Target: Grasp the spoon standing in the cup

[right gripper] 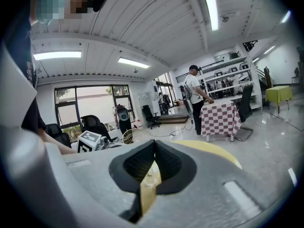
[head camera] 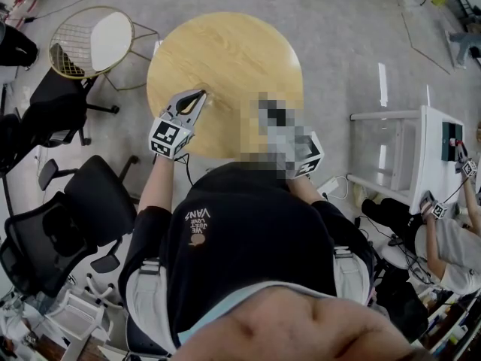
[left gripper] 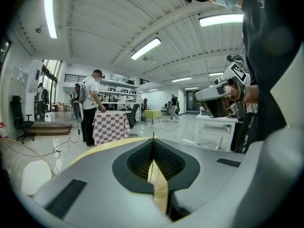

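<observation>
Round pale-wood table [head camera: 225,59] — left gripper [head camera: 200,95], right gripper [right gripper: 154,142] both clenched empty; ribbed black pads [left gripper: 139,159]

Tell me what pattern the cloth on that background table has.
Red-and-white checks on the tablecloth, clearest in the right gripper view.

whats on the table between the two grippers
Only bare table between left gripper and right gripper in the head view; the part nearest the right one is blurred out.
</observation>
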